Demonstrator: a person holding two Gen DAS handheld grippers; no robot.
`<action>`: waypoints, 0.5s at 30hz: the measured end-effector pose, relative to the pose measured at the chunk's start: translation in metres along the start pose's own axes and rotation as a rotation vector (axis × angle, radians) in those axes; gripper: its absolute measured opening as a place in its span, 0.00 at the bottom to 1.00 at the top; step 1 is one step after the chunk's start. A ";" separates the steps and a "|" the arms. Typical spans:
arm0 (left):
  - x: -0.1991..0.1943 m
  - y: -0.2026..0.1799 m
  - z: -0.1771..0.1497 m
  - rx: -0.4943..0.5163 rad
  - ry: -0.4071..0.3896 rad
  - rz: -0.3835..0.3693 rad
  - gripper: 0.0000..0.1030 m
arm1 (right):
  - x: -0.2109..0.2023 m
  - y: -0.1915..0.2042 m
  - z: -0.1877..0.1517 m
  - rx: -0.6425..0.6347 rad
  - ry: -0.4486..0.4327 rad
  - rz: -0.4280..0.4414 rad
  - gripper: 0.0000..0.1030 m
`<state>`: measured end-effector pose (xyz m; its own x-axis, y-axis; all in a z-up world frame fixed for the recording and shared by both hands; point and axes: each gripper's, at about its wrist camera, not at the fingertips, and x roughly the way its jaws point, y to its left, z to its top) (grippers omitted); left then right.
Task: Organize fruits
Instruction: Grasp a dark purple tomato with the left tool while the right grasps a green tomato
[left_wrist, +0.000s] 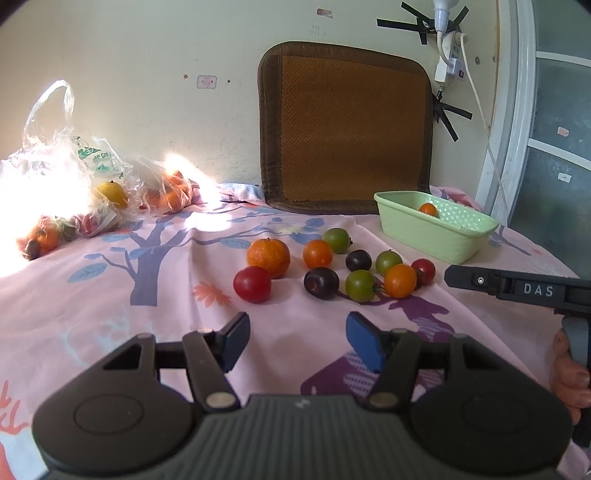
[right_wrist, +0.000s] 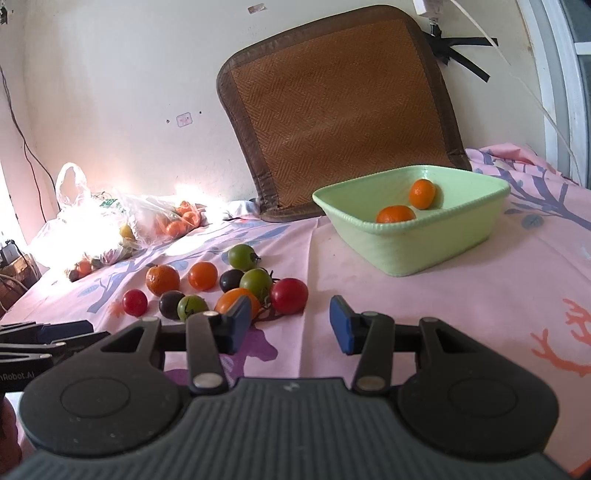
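Loose fruit lies in a cluster on the pink cloth: a mandarin (left_wrist: 268, 256), red tomatoes (left_wrist: 252, 284), orange tomatoes (left_wrist: 317, 253), green tomatoes (left_wrist: 360, 285) and dark purple ones (left_wrist: 321, 282). A light green basket (right_wrist: 406, 254) stands behind them to the right and holds two mandarins (right_wrist: 396, 214). My left gripper (left_wrist: 299, 341) hovers in front of the cluster, open, with nothing between its blue pads. My right gripper (right_wrist: 290, 325) is open and empty too, with the cluster just ahead on its left and the basket ahead on its right. Its body (left_wrist: 517, 288) shows at the right edge of the left wrist view.
Clear plastic bags (left_wrist: 74, 177) with more fruit lie at the far left in bright sunlight. A brown woven mat (left_wrist: 347, 129) leans on the wall behind the basket. A power strip and white cable (left_wrist: 448, 62) hang at the upper right beside a window frame.
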<state>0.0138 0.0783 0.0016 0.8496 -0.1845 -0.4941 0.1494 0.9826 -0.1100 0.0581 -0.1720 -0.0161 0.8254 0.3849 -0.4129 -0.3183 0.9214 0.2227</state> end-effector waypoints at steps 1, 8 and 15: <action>0.000 0.000 0.000 0.000 0.003 -0.010 0.57 | 0.000 0.002 0.000 -0.015 0.000 0.005 0.48; 0.012 -0.003 0.012 0.025 0.028 -0.059 0.57 | 0.004 0.024 0.003 -0.159 0.012 0.051 0.36; 0.020 0.019 0.029 -0.093 0.033 -0.127 0.56 | 0.023 0.063 0.007 -0.485 0.039 0.151 0.36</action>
<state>0.0479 0.0944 0.0146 0.8097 -0.3095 -0.4986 0.2060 0.9454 -0.2524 0.0597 -0.1058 -0.0057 0.7385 0.5085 -0.4427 -0.6199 0.7703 -0.1493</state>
